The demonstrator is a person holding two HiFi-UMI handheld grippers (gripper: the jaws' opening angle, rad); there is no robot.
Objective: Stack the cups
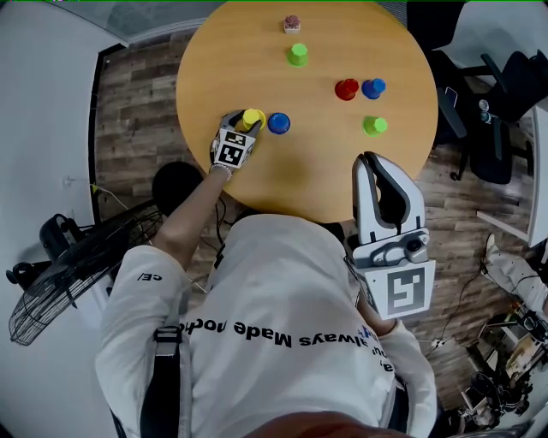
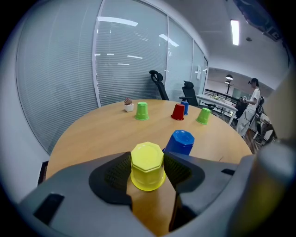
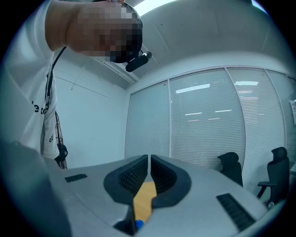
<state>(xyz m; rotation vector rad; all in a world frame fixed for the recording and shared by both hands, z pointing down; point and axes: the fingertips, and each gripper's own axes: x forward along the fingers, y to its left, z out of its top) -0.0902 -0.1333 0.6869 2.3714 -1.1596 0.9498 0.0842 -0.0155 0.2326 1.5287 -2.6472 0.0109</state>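
An upside-down yellow cup [image 1: 253, 117] [image 2: 147, 166] stands on the round wooden table [image 1: 317, 184], with an upside-down blue cup [image 1: 278, 123] [image 2: 180, 142] just to its right. My left gripper [image 1: 245, 123] [image 2: 147, 175] is open, its jaws on either side of the yellow cup, which rests on the table. A green cup [image 1: 297, 55], a red cup [image 1: 346, 89], a second blue cup [image 1: 373, 88] and another green cup [image 1: 374, 126] stand farther off. My right gripper [image 1: 372, 162] [image 3: 149, 173] is shut and empty, held near the table's front edge.
A small potted plant [image 1: 292, 24] [image 2: 128, 105] sits at the table's far edge. Office chairs [image 1: 497, 103] stand to the right and a fan [image 1: 60, 282] on the floor to the left. A glass wall with blinds [image 2: 125, 60] lies beyond the table.
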